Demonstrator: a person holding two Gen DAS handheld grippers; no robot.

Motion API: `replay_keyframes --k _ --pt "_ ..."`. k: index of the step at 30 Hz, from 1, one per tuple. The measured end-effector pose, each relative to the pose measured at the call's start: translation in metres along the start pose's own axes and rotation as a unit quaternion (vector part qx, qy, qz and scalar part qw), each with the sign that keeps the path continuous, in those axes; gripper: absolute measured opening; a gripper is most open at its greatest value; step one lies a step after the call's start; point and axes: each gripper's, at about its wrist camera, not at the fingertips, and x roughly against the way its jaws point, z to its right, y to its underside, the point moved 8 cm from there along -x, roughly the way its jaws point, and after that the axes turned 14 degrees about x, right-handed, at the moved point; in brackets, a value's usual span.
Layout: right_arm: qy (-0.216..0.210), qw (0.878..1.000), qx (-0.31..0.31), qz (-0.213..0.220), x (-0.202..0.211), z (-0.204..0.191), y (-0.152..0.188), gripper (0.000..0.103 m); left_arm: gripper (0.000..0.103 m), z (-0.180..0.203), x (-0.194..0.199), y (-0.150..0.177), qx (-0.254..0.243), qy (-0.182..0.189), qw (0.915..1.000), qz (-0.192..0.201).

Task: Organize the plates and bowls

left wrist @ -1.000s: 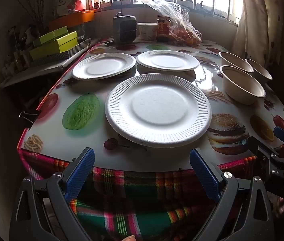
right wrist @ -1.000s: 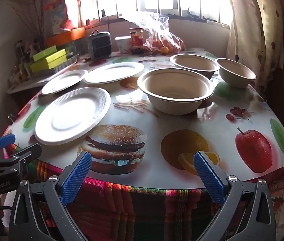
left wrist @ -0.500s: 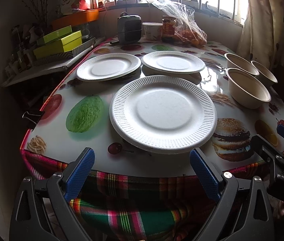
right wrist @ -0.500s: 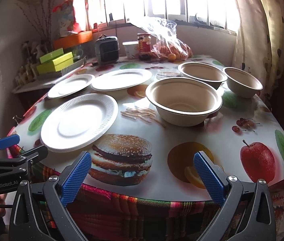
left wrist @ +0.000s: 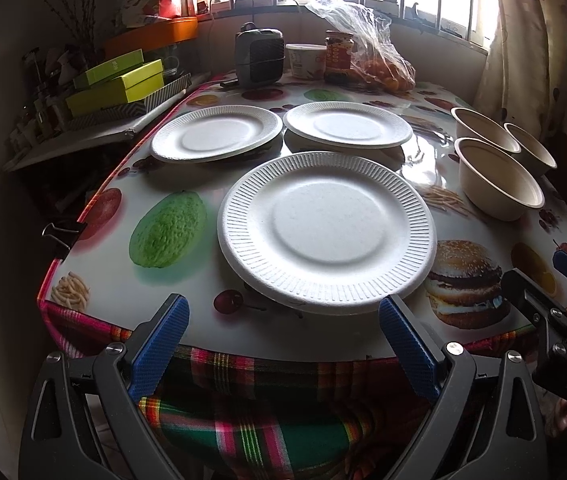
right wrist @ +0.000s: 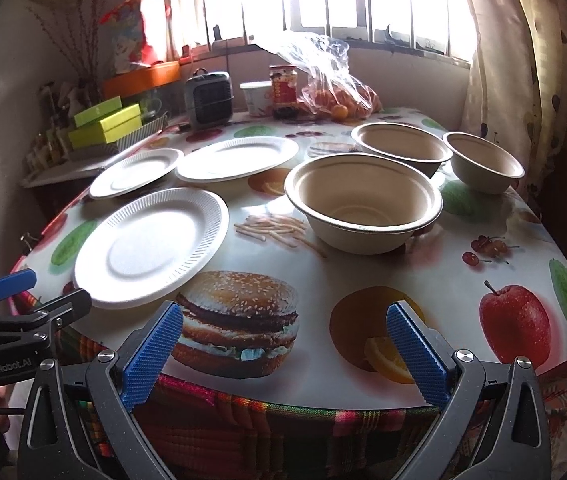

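Note:
Three white paper plates lie on the table: a near one point(left wrist: 325, 230) point(right wrist: 151, 246), a far left one point(left wrist: 217, 133) point(right wrist: 135, 172) and a far right one point(left wrist: 347, 124) point(right wrist: 239, 158). Three tan bowls stand to the right: a near one point(left wrist: 499, 178) point(right wrist: 363, 202), a middle one point(left wrist: 483, 128) point(right wrist: 401, 146) and a far one point(left wrist: 531, 148) point(right wrist: 483, 162). My left gripper point(left wrist: 283, 320) is open and empty at the table's front edge, just before the near plate. My right gripper point(right wrist: 283, 334) is open and empty at the front edge, before the near bowl.
The table point(right wrist: 423, 280) has a fruit and burger print cloth. At the back stand a small heater point(left wrist: 259, 56), a tub point(left wrist: 305, 62), a jar point(left wrist: 338, 56) and a bag of oranges point(left wrist: 379, 64). Green boxes point(left wrist: 117, 82) sit on a side shelf at left. A curtain point(right wrist: 523, 60) hangs at right.
Both grippers have risen and moved slightly closer to the table, so the plates and bowls sit a little lower in view. Nothing on the table has moved.

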Motion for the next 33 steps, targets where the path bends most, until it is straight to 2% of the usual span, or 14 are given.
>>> replay_keyframes --k 33 --pt "-0.001 1.000 0.003 0.005 0.0003 0.0000 -0.0050 0.103 0.096 -0.0045 -0.0042 -0.0061 0.008 -0.004 1.0000 -0.004"
